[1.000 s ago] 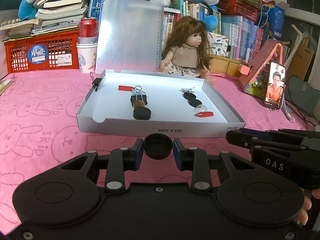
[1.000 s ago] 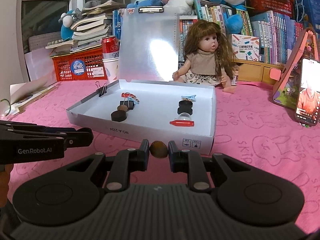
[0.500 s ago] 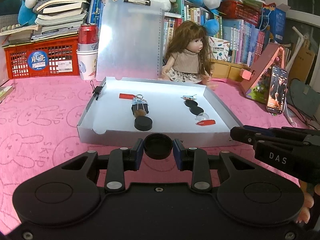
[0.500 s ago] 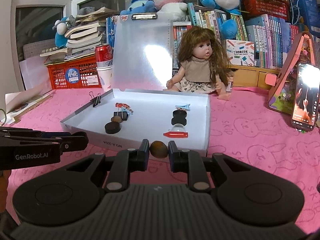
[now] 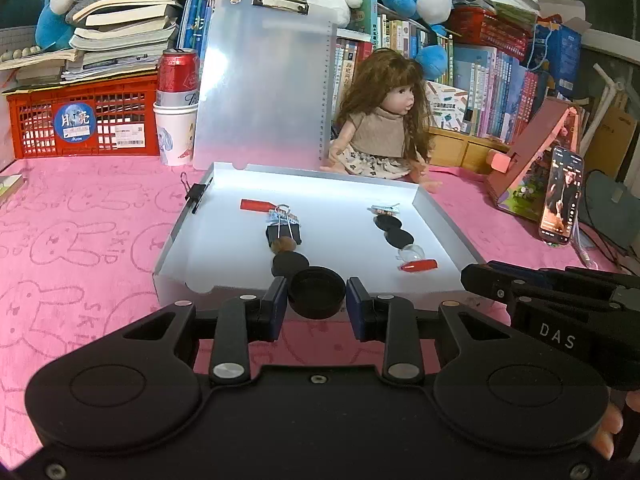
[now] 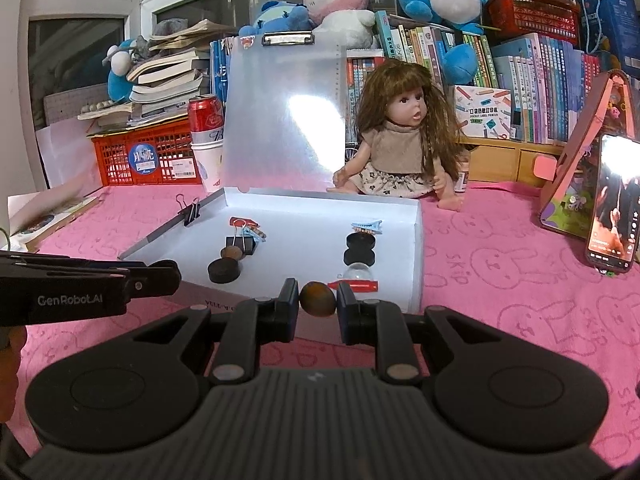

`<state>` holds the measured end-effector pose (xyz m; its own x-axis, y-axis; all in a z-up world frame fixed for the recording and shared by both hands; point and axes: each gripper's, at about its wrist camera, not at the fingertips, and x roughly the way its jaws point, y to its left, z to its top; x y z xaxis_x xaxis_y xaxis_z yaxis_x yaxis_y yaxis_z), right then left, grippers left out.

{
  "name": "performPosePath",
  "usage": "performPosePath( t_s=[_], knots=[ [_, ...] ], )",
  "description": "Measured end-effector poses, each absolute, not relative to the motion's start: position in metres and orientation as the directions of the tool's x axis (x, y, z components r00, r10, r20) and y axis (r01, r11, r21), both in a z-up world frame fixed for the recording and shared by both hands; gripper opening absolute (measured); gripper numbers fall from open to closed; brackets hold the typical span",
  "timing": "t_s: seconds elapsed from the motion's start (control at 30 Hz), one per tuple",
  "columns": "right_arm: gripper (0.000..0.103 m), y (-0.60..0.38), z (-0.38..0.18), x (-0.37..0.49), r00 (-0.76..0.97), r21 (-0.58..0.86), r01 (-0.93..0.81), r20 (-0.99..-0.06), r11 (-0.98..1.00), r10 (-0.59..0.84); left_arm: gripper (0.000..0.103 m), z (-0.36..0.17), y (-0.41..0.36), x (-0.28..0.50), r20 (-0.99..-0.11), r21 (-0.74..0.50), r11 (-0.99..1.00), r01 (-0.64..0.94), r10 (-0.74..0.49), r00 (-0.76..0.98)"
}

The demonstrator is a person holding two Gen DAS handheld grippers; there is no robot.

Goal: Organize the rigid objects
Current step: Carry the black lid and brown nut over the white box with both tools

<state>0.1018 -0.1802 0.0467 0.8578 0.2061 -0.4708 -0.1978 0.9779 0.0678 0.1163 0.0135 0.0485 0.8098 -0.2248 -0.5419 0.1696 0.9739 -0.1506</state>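
- Two wrist views, both facing the white tray (image 5: 436,216) on the pink cloth (image 5: 80,240).
- Left view only: left gripper (image 5: 317,300) pinches a black round cap (image 5: 317,293) between its blue pads, fingers only as far apart as the cap is wide. Cap sits over the tray's near wall.
- Right view only: right gripper (image 6: 318,300) clamps a small brown ball (image 6: 318,299), fingers nearly together, just in front of the tray's near edge.
- Each view catches the other gripper side-on at frame edge; its jaws and load are not readable from there.
- Left row in the tray: red tag (image 5: 256,205), binder clip (image 5: 283,229), brown piece (image 5: 283,245), black disc (image 5: 289,264).
- Right row: blue clip (image 6: 366,225), two black discs (image 6: 359,249), clear dome (image 6: 358,271), red piece (image 6: 354,285).
- Dome and red piece look to be touching, but glare makes that unsure.
- Another binder clip (image 6: 192,210) grips the tray's left wall.
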Motion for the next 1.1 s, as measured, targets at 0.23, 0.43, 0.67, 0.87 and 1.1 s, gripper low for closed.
performPosePath(
  t_s=[0.23,0.43,0.67,0.87,1.1],
  knots=[
    [0.025,-0.176,0.050,0.115,0.858,0.070,-0.199,-0.469,0.978,0.208,0.031,0.050,0.010,0.129,-0.547,-0.147,0.975,0.165,-0.219,0.808],
    [0.025,-0.175,0.048,0.127,0.855,0.078,-0.190,-0.477,0.979,0.204,0.031,0.051,0.008,0.142,-0.545,-0.133,0.978,0.161,-0.208,0.812],
    [0.025,-0.172,0.048,0.140,0.855,0.073,-0.188,-0.478,0.979,0.200,0.031,0.053,0.007,0.161,-0.546,-0.118,0.982,0.147,-0.188,0.816],
    [0.025,-0.170,0.051,0.151,0.857,0.073,-0.182,-0.477,0.980,0.195,0.031,0.055,0.008,0.178,-0.548,-0.100,0.986,0.132,-0.166,0.820],
    [0.025,-0.168,0.052,0.166,0.857,0.076,-0.176,-0.479,0.982,0.190,0.031,0.053,0.009,0.195,-0.552,-0.092,0.987,0.128,-0.158,0.819]
  ],
)
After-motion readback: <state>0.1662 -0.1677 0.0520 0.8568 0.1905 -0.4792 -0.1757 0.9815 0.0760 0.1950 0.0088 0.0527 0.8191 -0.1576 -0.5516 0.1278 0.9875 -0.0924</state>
